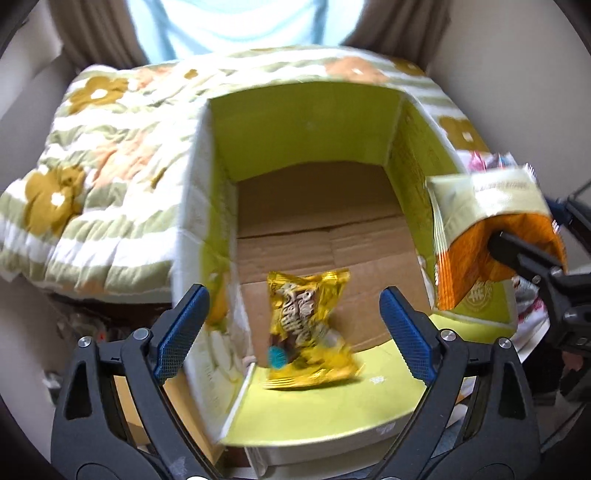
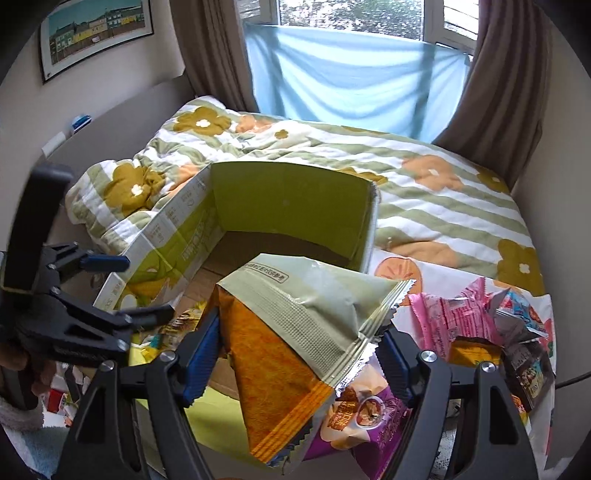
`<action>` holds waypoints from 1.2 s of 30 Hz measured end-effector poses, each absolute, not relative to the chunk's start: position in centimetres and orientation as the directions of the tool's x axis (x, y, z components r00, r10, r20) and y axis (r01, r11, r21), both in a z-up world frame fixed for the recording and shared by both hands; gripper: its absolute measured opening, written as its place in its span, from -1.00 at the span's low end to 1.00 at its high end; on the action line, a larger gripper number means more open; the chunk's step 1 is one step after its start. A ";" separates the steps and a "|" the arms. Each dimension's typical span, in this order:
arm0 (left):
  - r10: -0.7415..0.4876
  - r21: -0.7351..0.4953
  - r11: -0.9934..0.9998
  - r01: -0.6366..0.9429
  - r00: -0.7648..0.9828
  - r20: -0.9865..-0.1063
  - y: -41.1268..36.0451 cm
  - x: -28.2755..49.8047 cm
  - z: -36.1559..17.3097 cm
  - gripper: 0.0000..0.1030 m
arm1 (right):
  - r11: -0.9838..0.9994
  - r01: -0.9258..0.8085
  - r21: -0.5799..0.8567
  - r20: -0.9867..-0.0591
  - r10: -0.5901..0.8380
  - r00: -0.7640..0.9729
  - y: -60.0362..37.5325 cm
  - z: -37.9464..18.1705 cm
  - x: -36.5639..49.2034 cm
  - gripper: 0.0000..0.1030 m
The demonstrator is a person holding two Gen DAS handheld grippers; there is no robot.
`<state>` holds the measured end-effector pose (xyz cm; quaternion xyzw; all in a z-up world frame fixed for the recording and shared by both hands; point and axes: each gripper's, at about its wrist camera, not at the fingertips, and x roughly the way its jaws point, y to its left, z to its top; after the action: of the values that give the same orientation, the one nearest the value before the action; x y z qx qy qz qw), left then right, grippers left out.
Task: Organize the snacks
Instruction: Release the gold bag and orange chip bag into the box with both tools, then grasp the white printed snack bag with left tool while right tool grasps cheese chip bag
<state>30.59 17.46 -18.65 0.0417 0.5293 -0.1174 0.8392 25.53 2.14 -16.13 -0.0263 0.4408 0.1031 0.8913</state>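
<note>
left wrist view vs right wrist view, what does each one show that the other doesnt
Only the left wrist view shows the box floor and the yellow snack packet blurred between the open left gripper fingers. Only the right wrist view shows the pink snack packets, the purple packet and the framed picture. Both show the green cardboard box, the floral quilt and the orange and green packet held by the right gripper.

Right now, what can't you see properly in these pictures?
- Yellow snack packet, left wrist view: blurred, so its printed name is unreadable.
- Cardboard box floor, right wrist view: mostly hidden behind the orange and green bag.
- Purple packet, right wrist view: partly covered by that bag.
- Pink packet pile, left wrist view: only a sliver shows behind the bag and right gripper.
</note>
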 end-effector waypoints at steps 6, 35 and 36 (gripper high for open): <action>-0.143 -0.098 0.988 0.118 0.474 -0.869 20.7 29.8 -16.9 0.80 | 0.952 -0.285 0.116 -0.803 0.258 0.536 3.8 -16.9 26.2 0.43; -0.256 -0.152 0.960 0.233 0.523 -0.813 20.1 26.5 -14.6 0.80 | 0.983 -0.151 0.102 -0.772 0.174 0.611 4.0 -16.1 21.3 1.00; -0.269 -0.156 0.956 0.250 0.523 -0.809 19.6 26.5 -14.4 0.80 | 0.986 -0.128 0.105 -0.773 0.162 0.613 3.6 -15.9 21.0 1.00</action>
<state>26.47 19.63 -14.39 -0.0100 0.4655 -0.1486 0.8724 20.96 3.56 -15.90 0.0195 0.4326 0.0809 0.8978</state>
